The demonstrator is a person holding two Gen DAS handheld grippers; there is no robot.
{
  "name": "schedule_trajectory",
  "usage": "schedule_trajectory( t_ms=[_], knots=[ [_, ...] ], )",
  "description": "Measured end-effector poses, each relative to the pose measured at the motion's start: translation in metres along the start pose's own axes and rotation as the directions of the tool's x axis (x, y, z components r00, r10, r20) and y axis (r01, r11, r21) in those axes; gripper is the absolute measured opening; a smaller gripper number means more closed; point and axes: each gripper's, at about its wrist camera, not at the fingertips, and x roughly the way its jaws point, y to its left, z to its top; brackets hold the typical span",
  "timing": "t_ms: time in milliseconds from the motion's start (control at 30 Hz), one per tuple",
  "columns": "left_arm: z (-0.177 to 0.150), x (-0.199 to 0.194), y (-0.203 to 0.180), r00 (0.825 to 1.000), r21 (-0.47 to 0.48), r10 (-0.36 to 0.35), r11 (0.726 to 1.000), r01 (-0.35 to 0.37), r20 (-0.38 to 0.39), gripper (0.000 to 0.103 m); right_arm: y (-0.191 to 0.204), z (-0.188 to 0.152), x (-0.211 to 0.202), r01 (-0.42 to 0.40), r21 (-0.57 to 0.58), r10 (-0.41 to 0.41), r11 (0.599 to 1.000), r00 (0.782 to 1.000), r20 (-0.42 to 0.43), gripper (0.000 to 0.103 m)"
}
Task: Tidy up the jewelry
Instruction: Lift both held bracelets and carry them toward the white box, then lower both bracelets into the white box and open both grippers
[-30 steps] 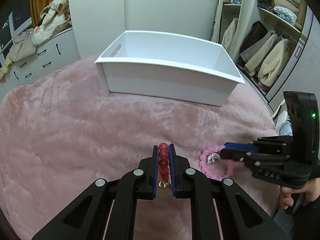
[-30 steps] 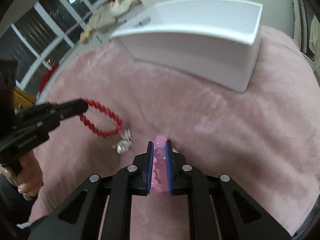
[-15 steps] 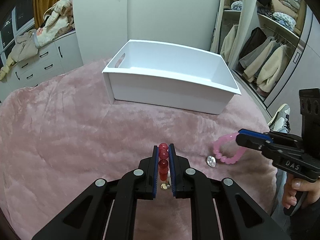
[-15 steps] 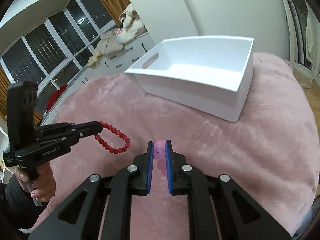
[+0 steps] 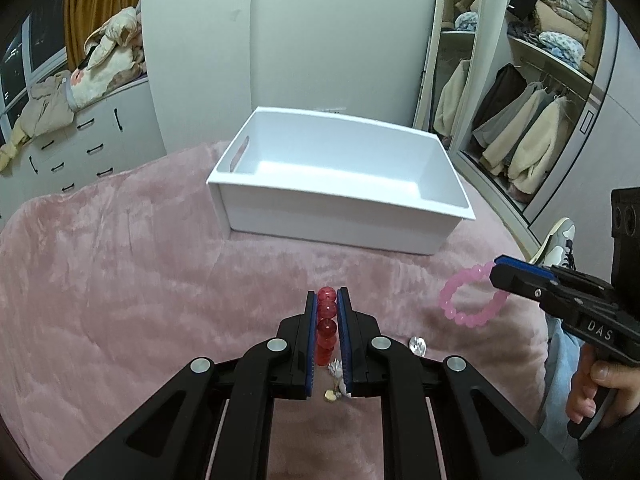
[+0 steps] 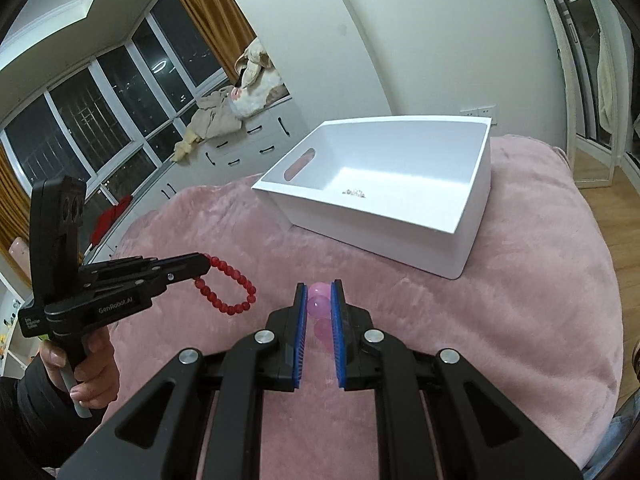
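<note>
Gripping red beads (image 5: 326,322) in left gripper (image 5: 327,300), pink beads (image 6: 319,307) in right gripper (image 6: 319,292); both clamped, hanging clear of blanket (image 5: 120,280), ready for bin (image 5: 344,196).

red bracelet (image 6: 226,286) | lifted off blanket (image 5: 120,264) || pink bracelet (image 5: 470,300) | lifted, hanging clear

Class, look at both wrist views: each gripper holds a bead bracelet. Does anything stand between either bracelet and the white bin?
Nothing visible does. The red bracelet in the left gripper and the pink bracelet in the right gripper face only bare pink blanket before the open-topped white bin.
</note>
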Motion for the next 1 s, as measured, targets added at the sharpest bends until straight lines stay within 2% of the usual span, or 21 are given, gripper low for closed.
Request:
schedule_trajectory(
  t_ms=[333, 633, 1000],
  knots=[
    [0.025, 0.006, -0.002, 1.0, 0.018, -0.024, 1.0, 0.024, 0.015, 0.015, 0.002, 0.014, -0.002, 0.017, 0.009, -0.017, 1.0, 1.0, 0.021, 0.012],
    [0.059, 0.011, -0.012, 0.999, 0.068, -0.018, 0.998, 0.016, 0.042, 0.015, -0.004, 0.03, 0.0, 0.028, 0.021, -0.029, 0.999, 0.998, 0.048, 0.012],
    [0.101, 0.027, -0.013, 0.998, 0.08, 0.004, 0.997, -0.01, 0.07, 0.015, -0.018, 0.063, 0.003, 0.048, 0.041, -0.052, 0.998, 0.994, 0.098, 0.012]
  ],
)
